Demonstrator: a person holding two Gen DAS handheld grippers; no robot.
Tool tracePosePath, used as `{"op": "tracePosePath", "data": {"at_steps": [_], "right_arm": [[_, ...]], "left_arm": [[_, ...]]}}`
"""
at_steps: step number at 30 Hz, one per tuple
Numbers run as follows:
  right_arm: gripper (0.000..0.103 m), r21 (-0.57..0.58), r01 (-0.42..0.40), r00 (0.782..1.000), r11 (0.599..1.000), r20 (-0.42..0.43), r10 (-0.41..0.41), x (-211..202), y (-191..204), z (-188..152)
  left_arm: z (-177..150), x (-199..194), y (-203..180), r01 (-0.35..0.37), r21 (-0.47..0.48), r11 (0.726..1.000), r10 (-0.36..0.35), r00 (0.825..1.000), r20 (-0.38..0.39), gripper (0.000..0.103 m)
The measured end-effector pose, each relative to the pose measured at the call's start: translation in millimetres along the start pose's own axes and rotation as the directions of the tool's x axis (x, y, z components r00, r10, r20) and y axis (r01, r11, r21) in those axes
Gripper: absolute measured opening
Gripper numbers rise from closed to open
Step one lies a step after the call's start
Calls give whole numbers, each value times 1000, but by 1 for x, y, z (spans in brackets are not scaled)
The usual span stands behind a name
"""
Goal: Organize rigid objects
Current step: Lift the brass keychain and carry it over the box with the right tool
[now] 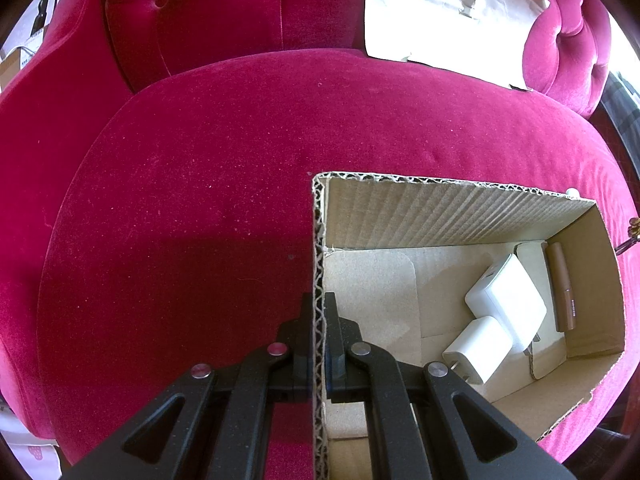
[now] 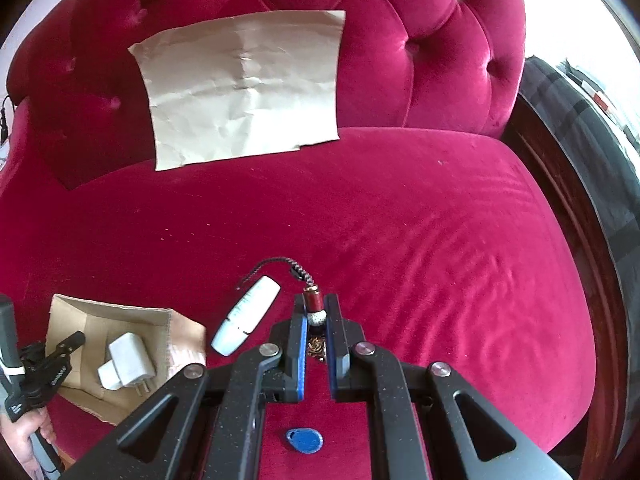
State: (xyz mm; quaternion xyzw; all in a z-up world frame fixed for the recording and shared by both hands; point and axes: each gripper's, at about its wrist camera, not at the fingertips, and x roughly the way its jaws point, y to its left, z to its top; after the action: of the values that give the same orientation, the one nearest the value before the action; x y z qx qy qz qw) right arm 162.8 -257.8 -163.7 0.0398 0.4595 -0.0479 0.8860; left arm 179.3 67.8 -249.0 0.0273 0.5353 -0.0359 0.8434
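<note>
A crimson velvet sofa with a button-tufted back carries everything; a creased sheet of brown paper leans against its backrest, and bright window light washes out the far right edge.

The left gripper is clamped on the near wall of an open cardboard box standing on the seat cushion. Only the left wrist view looks fully inside it: two white chargers (one larger, one smaller, touching) and a brown tube along the far wall.

The right wrist view alone shows the right gripper closed on a beaded charm with a braided cord, a white cylinder lying just beside the box, and a blue key fob on the cushion beneath the gripper.
</note>
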Motion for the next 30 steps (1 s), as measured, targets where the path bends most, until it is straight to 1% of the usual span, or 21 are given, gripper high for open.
{"op": "tracePosePath", "data": {"at_steps": [7, 17, 23, 30], "right_arm": [[6, -36, -17, 999, 999, 34, 18, -17, 20, 7], [6, -87, -41, 997, 995, 58, 46, -39, 47, 13], [6, -128, -71, 994, 989, 73, 80, -54, 69, 14], [6, -182, -117, 989, 976, 69, 131, -59, 99, 7]], "left_arm": [[0, 0, -2, -1, 2, 1000, 1, 1000, 1, 3], [0, 0, -2, 0, 1, 1000, 0, 1000, 1, 3], [-1, 0, -2, 0, 1, 1000, 0, 1000, 1, 3], [0, 1, -1, 1, 0, 1000, -1, 1000, 1, 3]]}}
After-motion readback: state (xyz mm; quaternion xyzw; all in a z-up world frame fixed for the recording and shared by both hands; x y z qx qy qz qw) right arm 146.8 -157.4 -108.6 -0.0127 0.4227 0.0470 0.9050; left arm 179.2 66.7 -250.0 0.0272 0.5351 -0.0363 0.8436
